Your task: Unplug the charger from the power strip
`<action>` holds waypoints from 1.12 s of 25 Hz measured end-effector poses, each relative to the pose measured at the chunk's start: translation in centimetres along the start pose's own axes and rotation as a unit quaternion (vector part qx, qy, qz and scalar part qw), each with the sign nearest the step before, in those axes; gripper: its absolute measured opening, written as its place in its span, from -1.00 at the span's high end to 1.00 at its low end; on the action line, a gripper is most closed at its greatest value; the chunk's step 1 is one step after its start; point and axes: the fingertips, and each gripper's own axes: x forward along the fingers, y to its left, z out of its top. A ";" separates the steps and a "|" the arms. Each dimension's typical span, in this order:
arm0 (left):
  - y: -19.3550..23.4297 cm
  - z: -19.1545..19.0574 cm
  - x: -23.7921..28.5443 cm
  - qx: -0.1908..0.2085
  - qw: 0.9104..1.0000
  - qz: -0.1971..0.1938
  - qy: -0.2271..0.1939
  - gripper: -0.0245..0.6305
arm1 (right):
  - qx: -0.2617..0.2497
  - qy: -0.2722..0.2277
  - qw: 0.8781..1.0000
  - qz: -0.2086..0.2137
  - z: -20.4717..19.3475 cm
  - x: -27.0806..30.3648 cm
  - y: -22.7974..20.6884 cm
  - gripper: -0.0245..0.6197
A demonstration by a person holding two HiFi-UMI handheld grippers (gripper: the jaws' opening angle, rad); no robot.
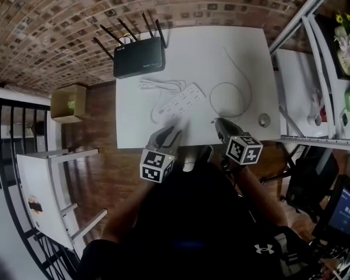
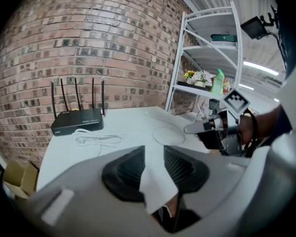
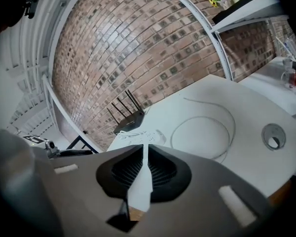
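Observation:
The white power strip (image 1: 178, 102) lies in the middle of the white table (image 1: 233, 57), its thick cord coiled (image 1: 160, 85) behind it. A thin white cable (image 1: 243, 98) lies looped to its right. No charger body shows in any view. My left gripper (image 1: 174, 132) hovers over the table's near edge just before the strip; its jaws (image 2: 154, 154) stand open with only bare table between them. My right gripper (image 1: 219, 123) hangs near the cable loop's near end. Its jaws (image 3: 144, 152) are shut to a thin slit, with nothing seen in them. The right gripper view shows the strip (image 3: 150, 135) and the loop (image 3: 202, 132) beyond.
A black router (image 1: 139, 57) with several antennas stands at the table's back left. A round metal grommet (image 1: 263, 119) sits near the front right corner. A white shelving unit (image 1: 315, 69) stands to the right, and a cardboard box (image 1: 68, 102) sits on the floor to the left.

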 end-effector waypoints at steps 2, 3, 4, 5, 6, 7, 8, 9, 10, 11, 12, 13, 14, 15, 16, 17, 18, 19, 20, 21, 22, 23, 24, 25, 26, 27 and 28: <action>1.1 0.4 -1.1 0.000 1.000 -0.008 -0.013 0.57 | -0.002 -0.008 1.000 -0.007 0.1 -0.2 1.2 0.84; 1.7 0.6 -1.6 -0.001 1.000 -0.010 -0.017 0.57 | -0.004 -0.011 1.000 -0.007 0.1 -0.1 1.9 0.85; 2.1 0.9 -2.2 -0.010 1.000 -0.011 -0.019 0.57 | -0.009 -0.014 1.000 -0.004 0.2 0.1 2.7 0.85; 2.4 1.3 -2.7 -0.028 0.999 -0.014 -0.022 0.57 | -0.015 -0.016 1.000 0.000 0.4 0.3 3.5 0.86; 2.7 1.9 -3.2 -0.051 0.998 -0.018 -0.028 0.58 | -0.023 -0.019 1.000 0.004 0.6 0.4 4.3 0.87; 2.9 2.6 -3.6 -0.073 0.996 -0.023 -0.036 0.59 | -0.033 -0.023 0.999 0.007 0.9 0.4 5.1 0.89; 2.9 3.3 -3.8 -0.087 0.995 -0.030 -0.045 0.59 | -0.045 -0.028 0.999 0.008 1.3 0.3 5.9 0.89; 2.8 4.1 -4.0 -0.092 0.994 -0.039 -0.054 0.60 | -0.057 -0.035 0.998 0.008 1.7 0.0 6.6 0.89; 2.6 5.0 -4.1 -0.088 0.993 -0.049 -0.062 0.61 | -0.070 -0.043 0.997 0.008 2.2 -0.4 7.4 0.89; 2.4 5.9 -4.2 -0.080 0.993 -0.059 -0.069 0.61 | -0.083 -0.049 0.995 0.008 2.7 -0.7 8.1 0.89; 2.2 6.7 -4.3 -0.071 0.992 -0.069 -0.076 0.61 | -0.097 -0.054 0.994 0.009 3.2 -0.9 8.8 0.89; 2.0 7.5 -4.3 -0.064 0.992 -0.078 -0.082 0.61 | -0.110 -0.058 0.992 0.010 3.6 -1.2 9.5 0.89; 1.8 8.1 -4.4 -0.057 0.991 -0.085 -0.087 0.61 | -0.121 -0.061 0.991 0.009 3.9 -1.4 10.1 0.89; 1.7 8.6 -4.4 -0.052 0.990 -0.093 -0.091 0.61 | -0.129 -0.066 0.989 0.008 4.2 -1.6 10.6 0.89; 1.5 9.0 -4.5 -0.047 0.990 -0.099 -0.094 0.62 | -0.136 -0.071 0.988 0.006 4.6 -1.8 11.0 0.89; 1.3 9.4 -4.5 -0.042 0.989 -0.106 -0.096 0.62 | -0.141 -0.077 0.987 0.003 5.0 -2.0 11.4 0.89; 1.1 9.7 -4.5 -0.039 0.988 -0.111 -0.097 0.62 | -0.146 -0.083 0.986 0.000 5.3 -2.2 11.6 0.89; 0.8 9.8 -4.5 -0.036 0.988 -0.115 -0.097 0.62 | -0.150 -0.086 0.985 -0.002 5.4 -2.3 11.6 0.89; 0.6 9.9 -4.5 -0.035 0.988 -0.118 -0.097 0.62 | -0.151 -0.086 0.985 -0.002 5.4 -2.5 11.7 0.89; 0.2 9.8 -4.6 -0.034 0.988 -0.118 -0.096 0.62 | -0.152 -0.087 0.985 0.000 5.4 -2.7 11.7 0.89; -0.1 9.8 -4.6 -0.033 0.988 -0.118 -0.096 0.62 | -0.152 -0.090 0.984 0.003 5.5 -3.1 11.7 0.89; -0.5 9.8 -4.5 -0.030 0.988 -0.117 -0.096 0.62 | -0.153 -0.093 0.984 0.005 5.7 -3.5 11.6 0.89; -1.0 9.9 -4.4 -0.026 0.988 -0.119 -0.096 0.62 | -0.155 -0.098 0.983 0.004 6.0 -4.0 11.5 0.89; -1.4 10.2 -4.1 -0.023 0.988 -0.122 -0.096 0.62 | -0.159 -0.104 0.982 0.000 6.5 -4.5 11.3 0.89; -1.7 10.4 -3.8 -0.022 0.987 -0.126 -0.097 0.62 | -0.165 -0.109 0.980 -0.005 6.9 -4.9 11.2 0.89; -1.8 10.7 -3.6 -0.021 0.986 -0.129 -0.099 0.62 | -0.173 -0.114 0.978 -0.011 7.4 -5.1 11.2 0.89; -1.7 10.9 -3.5 -0.021 0.986 -0.132 -0.100 0.62 | -0.182 -0.118 0.976 -0.014 7.7 -5.1 11.5 0.89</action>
